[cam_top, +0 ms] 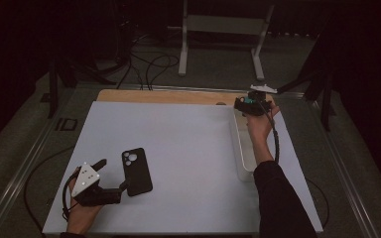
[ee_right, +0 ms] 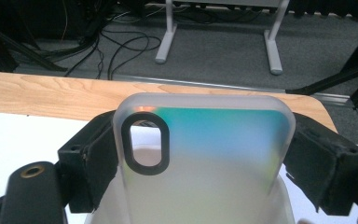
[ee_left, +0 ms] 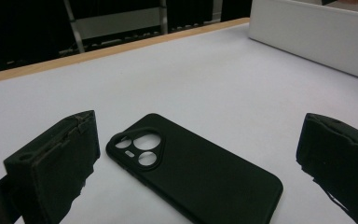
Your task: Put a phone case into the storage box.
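Two phone cases are in hand. The frosted translucent case (ee_right: 205, 158), rounded at its corners with an oval black-rimmed camera hole and a teal-to-yellow sheen, is clamped by its edges in the right gripper (cam_top: 252, 103) over the far end of the white oblong bin (cam_top: 241, 148); what the bin holds cannot be told. The matte black case (ee_left: 191, 170) lies flat on the white table sheet (cam_top: 188, 139), between the wide-spread jaws of the left gripper (cam_top: 113, 174).

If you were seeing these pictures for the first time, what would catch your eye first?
Probably the translucent phone case with its teal-to-yellow sheen, clamped between the jaws of the right gripper above the far end of the white bin at the table's right. Next, the black phone case lying flat on the white table at front left, camera cut-outs up, with the left gripper open around it, not yet touching.
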### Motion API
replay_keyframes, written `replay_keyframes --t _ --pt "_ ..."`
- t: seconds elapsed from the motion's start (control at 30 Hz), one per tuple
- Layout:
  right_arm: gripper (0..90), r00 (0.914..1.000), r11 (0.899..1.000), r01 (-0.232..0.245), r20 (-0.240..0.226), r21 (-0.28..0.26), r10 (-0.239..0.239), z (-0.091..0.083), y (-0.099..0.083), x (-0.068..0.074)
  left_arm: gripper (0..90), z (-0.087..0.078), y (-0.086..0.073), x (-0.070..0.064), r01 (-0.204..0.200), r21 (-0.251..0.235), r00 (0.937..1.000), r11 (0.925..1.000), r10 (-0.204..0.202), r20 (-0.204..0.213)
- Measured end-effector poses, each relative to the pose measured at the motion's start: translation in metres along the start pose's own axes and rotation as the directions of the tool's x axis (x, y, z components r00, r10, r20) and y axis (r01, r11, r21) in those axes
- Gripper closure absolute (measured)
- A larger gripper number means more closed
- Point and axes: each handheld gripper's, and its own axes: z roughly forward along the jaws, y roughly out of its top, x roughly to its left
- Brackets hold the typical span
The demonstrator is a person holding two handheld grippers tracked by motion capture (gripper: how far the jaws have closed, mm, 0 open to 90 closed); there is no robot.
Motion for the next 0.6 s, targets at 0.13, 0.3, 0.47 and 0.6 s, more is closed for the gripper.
replay_keyframes --t 0.13,0.3,0.47,0.6 --pt "15.0 1.0000 1.000 0.004 -0.006 -0.002 -0.004 -0.0003 0.0000 -0.0001 0.0 -0.0003 -0.0001 0.0001 0.001 0.000 1.0000 1.0000 -0.001 -0.001" --pt "9.4 0.9998 1.000 0.008 0.016 -0.023 -0.008 -0.0028 0.0014 0.0016 0.0 0.0000 -0.0002 -0.0002 -0.001 0.001 1.0000 1.0000 0.001 0.000" --pt "9.1 0.9998 0.999 0.000 0.018 -0.032 0.001 -0.0056 0.0024 -0.0002 0.0 0.0004 -0.0004 -0.0005 -0.003 0.005 1.0000 1.0000 0.003 -0.001" --pt "9.1 0.9999 0.999 -0.005 0.011 -0.044 0.006 -0.0081 0.0039 -0.0023 0.0 0.0007 -0.0005 -0.0009 -0.004 0.006 1.0000 1.0000 0.004 0.001"
